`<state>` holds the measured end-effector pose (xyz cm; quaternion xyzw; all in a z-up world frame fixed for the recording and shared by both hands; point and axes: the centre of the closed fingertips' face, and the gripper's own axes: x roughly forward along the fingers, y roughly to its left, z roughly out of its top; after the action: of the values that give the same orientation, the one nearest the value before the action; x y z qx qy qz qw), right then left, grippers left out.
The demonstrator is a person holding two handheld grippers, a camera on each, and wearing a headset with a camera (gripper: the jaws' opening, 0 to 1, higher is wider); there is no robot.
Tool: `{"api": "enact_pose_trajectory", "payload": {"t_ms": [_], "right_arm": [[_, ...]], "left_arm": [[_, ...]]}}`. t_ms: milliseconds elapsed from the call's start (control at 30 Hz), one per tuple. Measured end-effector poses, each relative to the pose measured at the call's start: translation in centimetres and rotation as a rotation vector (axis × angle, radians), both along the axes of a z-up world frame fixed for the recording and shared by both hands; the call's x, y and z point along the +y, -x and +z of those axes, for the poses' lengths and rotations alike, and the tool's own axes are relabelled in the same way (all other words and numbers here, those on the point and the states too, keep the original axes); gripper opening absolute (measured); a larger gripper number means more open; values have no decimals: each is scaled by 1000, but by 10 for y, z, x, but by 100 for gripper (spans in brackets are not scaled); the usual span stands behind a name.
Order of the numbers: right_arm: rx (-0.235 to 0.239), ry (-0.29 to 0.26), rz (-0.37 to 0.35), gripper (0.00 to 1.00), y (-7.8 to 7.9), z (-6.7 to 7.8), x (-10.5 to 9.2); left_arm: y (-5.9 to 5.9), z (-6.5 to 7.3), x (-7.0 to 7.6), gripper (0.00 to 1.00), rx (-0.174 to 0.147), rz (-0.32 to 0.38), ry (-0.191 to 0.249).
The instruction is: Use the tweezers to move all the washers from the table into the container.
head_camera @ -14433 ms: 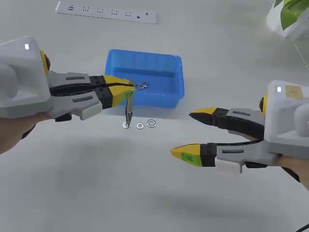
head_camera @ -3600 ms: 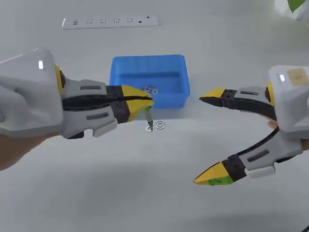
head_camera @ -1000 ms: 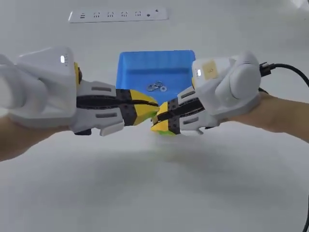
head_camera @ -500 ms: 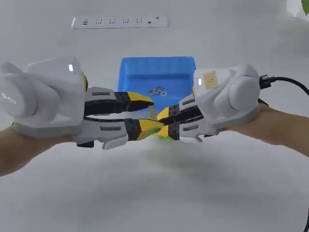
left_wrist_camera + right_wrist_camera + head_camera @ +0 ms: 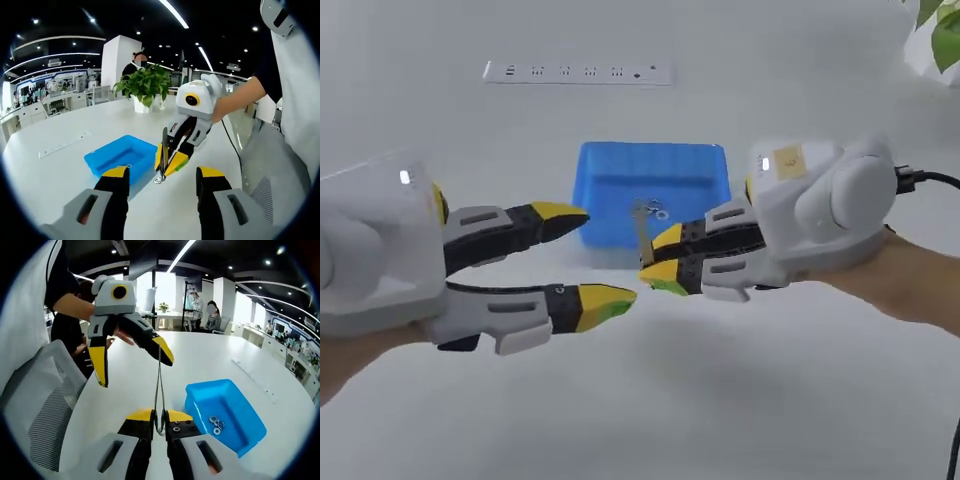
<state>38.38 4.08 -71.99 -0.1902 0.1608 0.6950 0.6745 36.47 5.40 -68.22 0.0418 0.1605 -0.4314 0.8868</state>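
Observation:
My right gripper [image 5: 652,262] is shut on the thin metal tweezers [image 5: 642,228], which stick up in front of the blue container [image 5: 620,165]. Several washers [image 5: 657,211] lie inside the container. In the right gripper view the tweezers [image 5: 159,385] rise from between my closed jaws [image 5: 160,421], and the washers [image 5: 216,424] show in the container [image 5: 235,400]. My left gripper [image 5: 597,254] stands open and empty, just left of the tweezers. From the left gripper view, the right gripper [image 5: 186,131] holds the tweezers [image 5: 164,155] beyond my open left gripper [image 5: 162,175].
A white power strip [image 5: 578,72] lies at the far side of the white table. A potted plant [image 5: 940,30] stands at the back right. A cable trails from the right gripper. People and chairs show in the office behind.
The tweezers have passed from my left gripper to my right one. The left gripper has opened and drawn back to the left. The right gripper has lifted a little with the tweezers.

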Motion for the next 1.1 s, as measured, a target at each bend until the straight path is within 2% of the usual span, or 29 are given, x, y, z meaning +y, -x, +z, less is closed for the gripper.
{"api": "enact_pose_trajectory", "payload": {"t_ms": [100,233,367,467,633,733,867,933,1100], "right_arm": [[-9,-8,-5,9,-2,8,2],[-26,-6,-9,9,-6,17,2],[-30,-24,-21,9,-9,31,3],[-36,-38,-30,9,-14,41,3],[-65,-50,-43,9,-31,57,4],[-83,-54,-47,9,-43,62,6],[-96,-55,-61,9,-62,64,8],[-101,-54,-69,9,-71,62,10],[-78,-78,-88,9,-92,55,17]], "left_arm": [[5,-1,3,65,11,15,10],[14,-3,7,69,10,22,8],[23,-4,13,78,39,36,35],[29,-7,18,83,52,45,40],[33,-12,25,94,62,82,47],[35,-18,28,99,83,104,45],[36,-23,32,99,88,118,37],[35,-22,34,99,92,131,50],[34,-23,37,99,91,150,56]]}}
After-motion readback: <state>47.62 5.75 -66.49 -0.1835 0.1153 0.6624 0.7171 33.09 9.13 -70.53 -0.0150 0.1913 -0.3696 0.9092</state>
